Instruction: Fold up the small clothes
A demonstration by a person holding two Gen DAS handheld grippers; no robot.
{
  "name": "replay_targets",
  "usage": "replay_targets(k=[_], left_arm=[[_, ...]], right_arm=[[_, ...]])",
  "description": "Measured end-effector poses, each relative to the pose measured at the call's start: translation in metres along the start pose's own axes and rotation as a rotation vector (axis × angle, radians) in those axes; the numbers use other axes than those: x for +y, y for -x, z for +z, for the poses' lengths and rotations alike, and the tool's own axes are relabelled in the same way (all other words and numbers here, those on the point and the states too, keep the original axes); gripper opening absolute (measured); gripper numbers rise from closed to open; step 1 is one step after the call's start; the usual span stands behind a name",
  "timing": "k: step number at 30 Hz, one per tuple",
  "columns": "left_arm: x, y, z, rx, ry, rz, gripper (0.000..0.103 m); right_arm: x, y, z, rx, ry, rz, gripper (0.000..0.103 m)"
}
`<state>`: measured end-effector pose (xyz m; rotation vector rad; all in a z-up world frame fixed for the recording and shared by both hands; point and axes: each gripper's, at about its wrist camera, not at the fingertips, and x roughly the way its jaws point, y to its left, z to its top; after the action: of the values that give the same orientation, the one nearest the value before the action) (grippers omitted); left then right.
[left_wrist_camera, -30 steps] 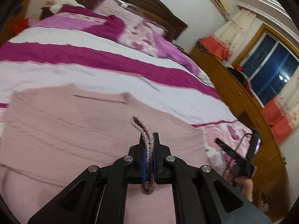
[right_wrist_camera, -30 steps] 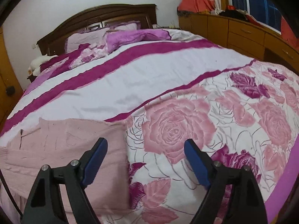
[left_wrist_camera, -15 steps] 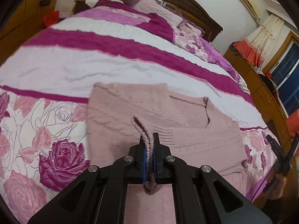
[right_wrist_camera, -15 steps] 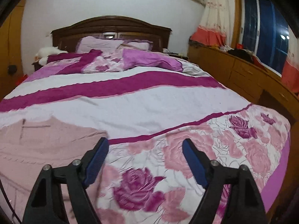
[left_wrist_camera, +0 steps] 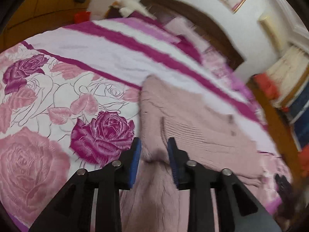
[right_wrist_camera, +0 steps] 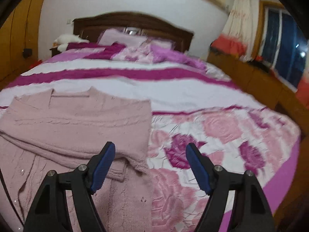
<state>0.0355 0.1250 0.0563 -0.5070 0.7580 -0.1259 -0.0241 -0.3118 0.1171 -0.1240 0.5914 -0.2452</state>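
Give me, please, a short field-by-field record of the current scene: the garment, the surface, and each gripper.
garment: pink knitted sweater, lying on the bed with a sleeve folded across its body
surface: bedspread with rose print and magenta stripes
left gripper: open, jaws either side of a bunched part of the sweater, not clamped
right gripper: open, holding nothing, over the sweater's right edge
background: wooden headboard, pillows, curtained window
image quality: both views motion-blurred
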Motion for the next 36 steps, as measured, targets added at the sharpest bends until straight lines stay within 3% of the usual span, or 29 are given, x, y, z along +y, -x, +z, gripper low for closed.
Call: replay_targets(k=[3, 4, 5, 7, 8, 10, 12, 14, 15, 18, 25, 26, 28, 33, 36], left_arm=[[0.018, 0.016, -0.016, -0.047, 0.014, 0.059, 0.007], [0.026, 0.018, -0.023, -0.045, 0.037, 0.059, 0.007], [0.029, 0.018, -0.026, -0.039, 0.044, 0.059, 0.007], [0.034, 0.024, -0.040, -0.043, 0.003, 0.068, 0.007], [0.034, 0.030, -0.048, -0.049, -0.042, 0.088, 0.007], [0.029, 0.042, -0.061, -0.049, -0.147, 0.112, 0.007], [0.030, 0.053, -0.068, -0.025, -0.194, 0.111, 0.007], [0.037, 0.061, -0.073, 0.006, -0.145, 0.093, 0.007], [0.042, 0.066, -0.075, 0.022, -0.112, 0.078, 0.007], [0.050, 0.083, -0.088, 0.047, -0.050, 0.049, 0.007], [0.061, 0.112, -0.115, 0.041, -0.037, 0.090, 0.007], [0.065, 0.115, -0.119, 0.043, -0.023, 0.081, 0.007], [0.072, 0.118, -0.128, 0.061, 0.000, 0.047, 0.008], [0.062, 0.125, -0.131, 0.046, -0.043, -0.044, 0.015], [0.061, 0.115, -0.142, 0.116, -0.076, -0.020, 0.016]], right_arm=[[0.014, 0.027, -0.024, -0.149, -0.007, -0.041, 0.079], [0.022, 0.027, -0.034, -0.134, -0.014, -0.070, 0.076], [0.028, 0.026, -0.039, -0.103, -0.015, -0.074, 0.070], [0.048, 0.019, -0.048, -0.032, 0.017, -0.014, 0.037], [0.054, 0.018, -0.049, -0.022, 0.039, 0.016, 0.035], [0.065, 0.024, -0.050, -0.011, 0.037, 0.098, 0.034], [0.066, 0.021, -0.056, 0.079, -0.010, 0.191, 0.035], [0.064, 0.013, -0.066, 0.219, -0.089, 0.282, 0.035], [0.062, 0.015, -0.070, 0.231, -0.123, 0.298, 0.035], [0.061, 0.040, -0.080, 0.148, -0.091, 0.293, 0.030], [0.046, 0.058, -0.110, 0.105, -0.063, 0.257, 0.033], [0.037, 0.061, -0.115, 0.105, -0.079, 0.255, 0.036], [0.013, 0.062, -0.121, 0.113, -0.137, 0.249, 0.052], [-0.054, 0.056, -0.144, 0.185, -0.352, 0.247, 0.056], [-0.069, 0.055, -0.158, 0.221, -0.413, 0.277, 0.061]])
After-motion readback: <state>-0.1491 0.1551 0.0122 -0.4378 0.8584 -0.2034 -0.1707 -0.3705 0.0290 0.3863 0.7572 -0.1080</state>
